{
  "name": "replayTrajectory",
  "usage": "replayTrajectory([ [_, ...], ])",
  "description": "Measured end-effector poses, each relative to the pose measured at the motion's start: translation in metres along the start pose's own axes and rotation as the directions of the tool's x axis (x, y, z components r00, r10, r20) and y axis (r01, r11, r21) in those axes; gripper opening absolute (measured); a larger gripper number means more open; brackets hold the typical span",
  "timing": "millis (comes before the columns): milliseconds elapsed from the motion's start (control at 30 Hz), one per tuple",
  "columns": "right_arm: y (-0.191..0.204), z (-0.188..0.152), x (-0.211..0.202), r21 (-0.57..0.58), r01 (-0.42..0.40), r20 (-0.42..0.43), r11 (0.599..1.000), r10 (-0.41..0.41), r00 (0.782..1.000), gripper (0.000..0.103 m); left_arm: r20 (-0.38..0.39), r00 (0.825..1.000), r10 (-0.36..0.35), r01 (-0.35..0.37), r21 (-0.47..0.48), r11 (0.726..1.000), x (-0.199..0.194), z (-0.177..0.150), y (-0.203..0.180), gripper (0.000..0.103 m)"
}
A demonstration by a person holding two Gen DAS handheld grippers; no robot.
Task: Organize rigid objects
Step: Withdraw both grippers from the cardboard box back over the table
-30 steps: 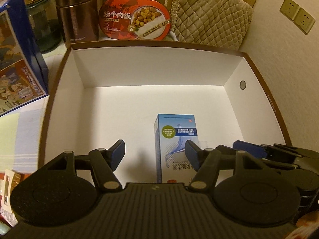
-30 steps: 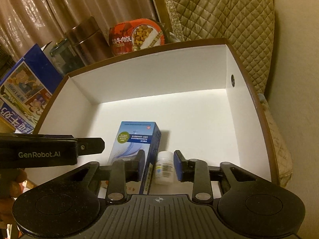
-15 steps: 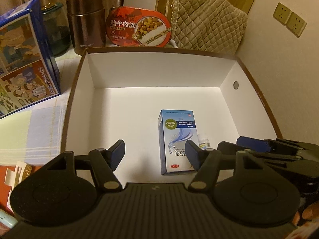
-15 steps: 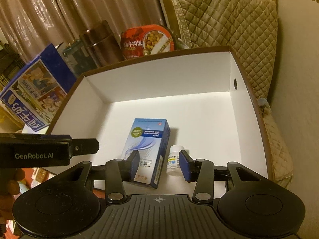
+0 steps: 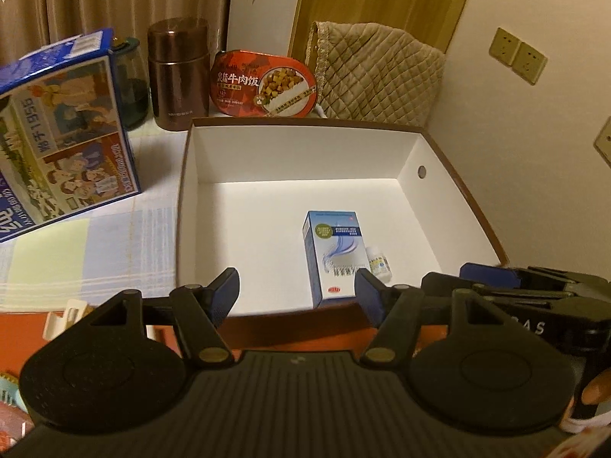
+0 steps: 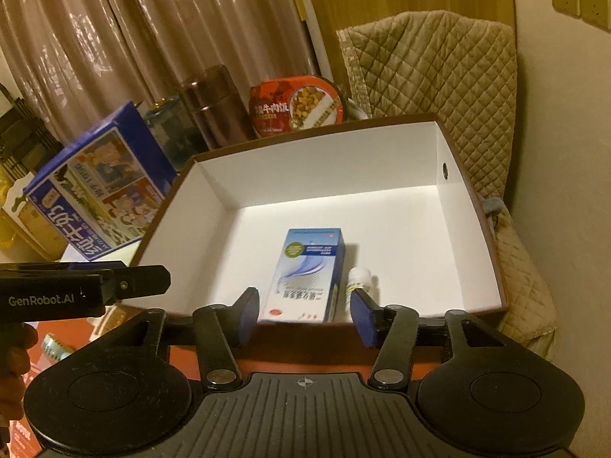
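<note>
A brown box with white inside walls (image 5: 290, 152) holds a blue-and-white medicine carton (image 5: 334, 255) lying flat near its front wall. A small white bottle (image 5: 378, 261) stands upright against the carton's right side. My left gripper (image 5: 298, 288) hangs open above the box's front rim with nothing between its fingers. In the right wrist view the carton (image 6: 305, 274) and bottle (image 6: 359, 282) lie beyond my right gripper (image 6: 305, 305). Its jaws are opening and hold nothing; the pads are clear of the bottle. Each gripper shows at the edge of the other's view.
Left of the box a blue illustrated carton (image 5: 65, 133) leans on a checked tablecloth (image 5: 95, 236). Behind the box stand a brown flask (image 5: 179, 76), a dark jar (image 5: 131, 87) and a red meal pack (image 5: 263, 84). A quilted cover (image 5: 378, 76) and the wall lie to the right.
Both grippers have drawn back and up from inside the box to its front rim. The right gripper let go of the white bottle, which stays upright beside the carton.
</note>
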State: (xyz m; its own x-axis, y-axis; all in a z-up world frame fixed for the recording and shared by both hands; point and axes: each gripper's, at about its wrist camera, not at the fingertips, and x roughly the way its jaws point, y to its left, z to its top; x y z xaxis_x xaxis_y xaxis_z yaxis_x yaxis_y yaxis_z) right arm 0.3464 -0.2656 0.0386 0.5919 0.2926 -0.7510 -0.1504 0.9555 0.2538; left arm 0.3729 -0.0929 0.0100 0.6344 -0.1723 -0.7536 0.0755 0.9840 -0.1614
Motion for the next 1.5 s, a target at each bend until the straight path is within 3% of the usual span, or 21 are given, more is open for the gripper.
replayTrajectory([
  [600,0.067,-0.045,-0.048,-0.005,-0.013,0.044,1.000,0.013,0.999,0.061,0.038,0.999,-0.033,0.031,0.030,0.999,-0.078,-0.053,0.039,0.066],
  [900,0.100,-0.074,-0.051,-0.042,-0.043,0.000,0.998,0.043,0.999,0.061,0.030,0.999,-0.040,0.040,0.007,0.999,-0.101,-0.081,0.062,0.066],
  [1500,0.148,-0.109,-0.029,-0.088,-0.124,-0.112,0.988,0.113,0.987,0.062,-0.026,0.997,0.069,-0.071,-0.102,0.992,-0.129,-0.140,0.119,0.067],
])
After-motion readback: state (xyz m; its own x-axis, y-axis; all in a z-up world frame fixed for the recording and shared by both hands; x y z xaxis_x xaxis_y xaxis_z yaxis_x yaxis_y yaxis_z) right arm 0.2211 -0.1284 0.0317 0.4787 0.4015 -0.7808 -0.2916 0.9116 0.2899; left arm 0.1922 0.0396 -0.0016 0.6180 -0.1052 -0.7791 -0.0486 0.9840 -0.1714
